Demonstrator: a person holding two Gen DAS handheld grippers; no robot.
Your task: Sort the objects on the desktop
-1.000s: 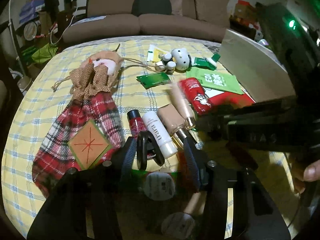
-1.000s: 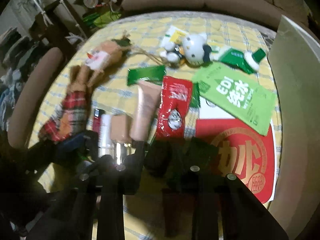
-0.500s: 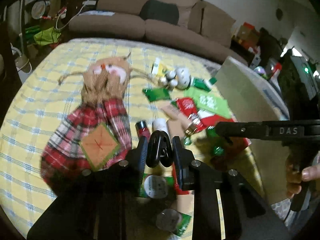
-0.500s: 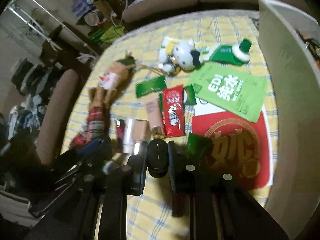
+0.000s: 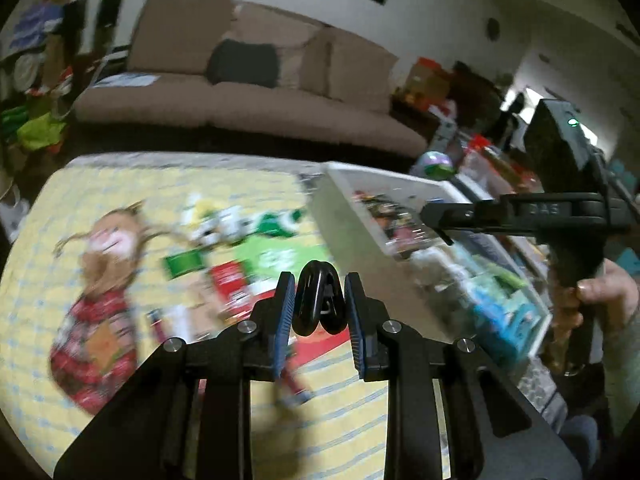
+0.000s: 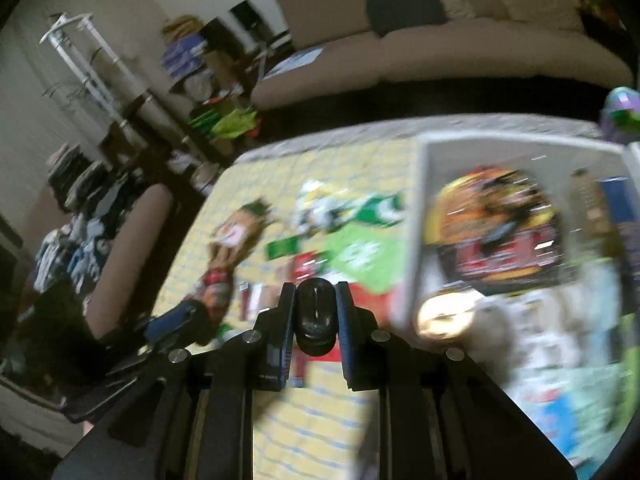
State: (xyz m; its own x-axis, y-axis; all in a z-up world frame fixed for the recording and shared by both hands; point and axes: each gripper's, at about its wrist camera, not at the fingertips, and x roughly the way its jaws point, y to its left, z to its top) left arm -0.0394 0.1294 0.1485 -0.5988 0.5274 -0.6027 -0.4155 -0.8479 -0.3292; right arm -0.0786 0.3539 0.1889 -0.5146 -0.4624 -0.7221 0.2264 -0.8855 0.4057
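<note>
Checked tablecloth below left gripper clamping black clip, right gripper clamping black mouse (bin rim rightward)

Tabletop items blurred beyond recognition

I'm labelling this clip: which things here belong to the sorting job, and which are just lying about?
Job:
- left hand-held gripper, shut on black clip
- right hand-held gripper, shut on black mouse
- white bin
- plaid doll and green packet on the tablecloth

Lying about:
- sofa
- clothes rack
</note>
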